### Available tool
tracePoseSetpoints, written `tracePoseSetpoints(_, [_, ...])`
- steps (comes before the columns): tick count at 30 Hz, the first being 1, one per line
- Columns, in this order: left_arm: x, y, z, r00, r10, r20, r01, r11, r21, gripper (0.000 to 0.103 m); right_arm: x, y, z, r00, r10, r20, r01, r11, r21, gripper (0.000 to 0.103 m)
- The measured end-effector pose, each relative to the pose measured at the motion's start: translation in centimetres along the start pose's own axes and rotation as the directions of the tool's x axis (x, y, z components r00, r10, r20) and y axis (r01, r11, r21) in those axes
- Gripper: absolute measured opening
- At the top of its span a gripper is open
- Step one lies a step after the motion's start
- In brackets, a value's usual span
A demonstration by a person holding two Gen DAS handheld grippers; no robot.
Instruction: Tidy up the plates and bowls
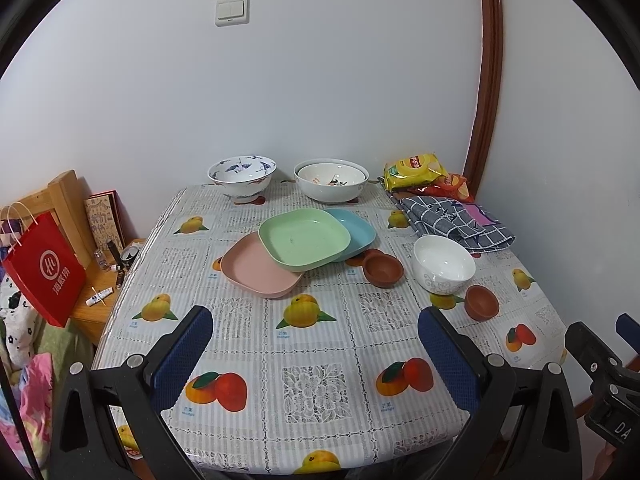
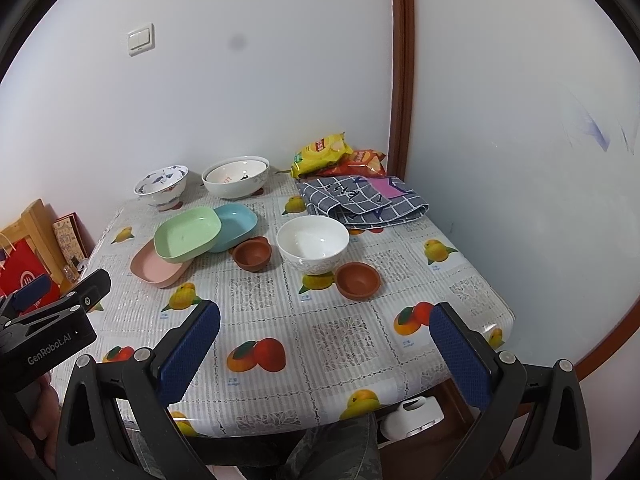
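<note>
Both my left gripper (image 1: 314, 344) and right gripper (image 2: 324, 340) are wide open, holding nothing. The green plate (image 1: 304, 236) leans on the pink plate (image 1: 258, 270) at its 7 o'clock, so I'd stack those first.

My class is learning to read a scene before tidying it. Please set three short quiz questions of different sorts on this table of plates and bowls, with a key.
1. True or false: the green plate lies on top of both the pink plate and the blue plate.
2. How many small brown bowls are on the table?
3. Multiple choice: the left gripper and right gripper are A) both open and holding nothing, B) both shut on plates, C) one shut on a bowl.

Key
1. True.
2. Two: one brown bowl beside the blue plate, the other in front of the white bowl.
3. A.
</note>
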State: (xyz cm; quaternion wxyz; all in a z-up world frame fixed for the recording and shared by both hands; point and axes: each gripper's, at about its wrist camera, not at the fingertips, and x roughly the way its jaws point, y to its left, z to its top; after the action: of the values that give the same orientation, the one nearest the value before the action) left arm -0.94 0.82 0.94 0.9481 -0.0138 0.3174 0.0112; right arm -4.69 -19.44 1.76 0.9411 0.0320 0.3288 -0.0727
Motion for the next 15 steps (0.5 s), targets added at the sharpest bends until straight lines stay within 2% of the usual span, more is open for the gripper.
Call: tracePoseSetpoints(15, [-0.33,-0.11,0.11,1.000,-0.006,0.004,0.006,1.000,-0.002,0.103,-0.13,0.10,0.06,1.000,0.000,0.006,0.000,1.000,-0.002,0.103])
